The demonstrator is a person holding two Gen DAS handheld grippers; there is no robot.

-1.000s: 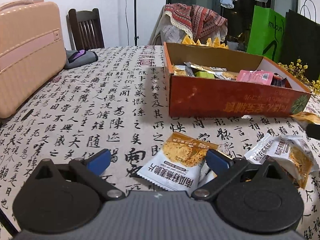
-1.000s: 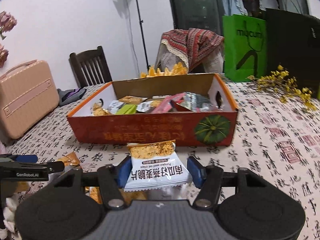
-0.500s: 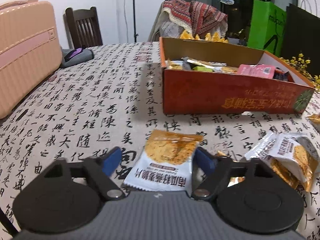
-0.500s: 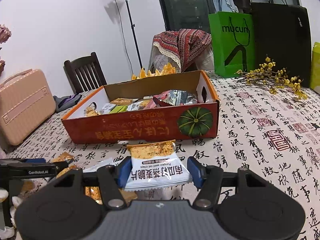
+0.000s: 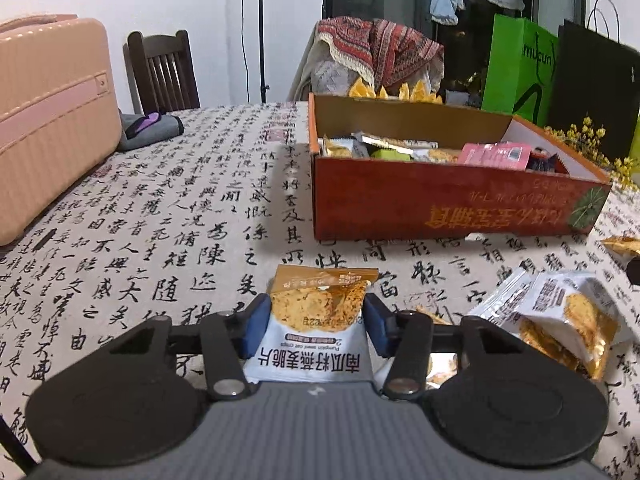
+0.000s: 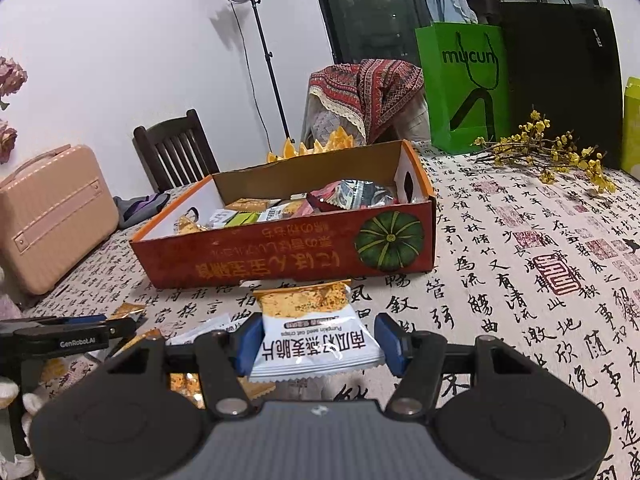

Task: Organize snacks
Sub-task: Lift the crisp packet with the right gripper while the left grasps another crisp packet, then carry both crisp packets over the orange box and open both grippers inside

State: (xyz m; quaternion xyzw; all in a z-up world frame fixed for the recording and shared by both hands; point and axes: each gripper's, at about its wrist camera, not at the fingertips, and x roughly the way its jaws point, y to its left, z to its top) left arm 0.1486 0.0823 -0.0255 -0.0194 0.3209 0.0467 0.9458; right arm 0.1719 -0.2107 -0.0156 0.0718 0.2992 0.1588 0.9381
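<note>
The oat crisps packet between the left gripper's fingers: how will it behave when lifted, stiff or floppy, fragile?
The oat crisps packet in the left gripper looks puffed and thin-walled, so it is probably light and partly floppy. Its film is glossy, so it may slip. The crisps pictured suggest a brittle content that a hard squeeze could probably crack.

"mucun" on green bag [image 6: 462, 84], "GenRobot.AI" on left tool [image 6: 76, 342], "Pumpkin seed oat crisps" on snack pkt [image 6: 316, 336]
</note>
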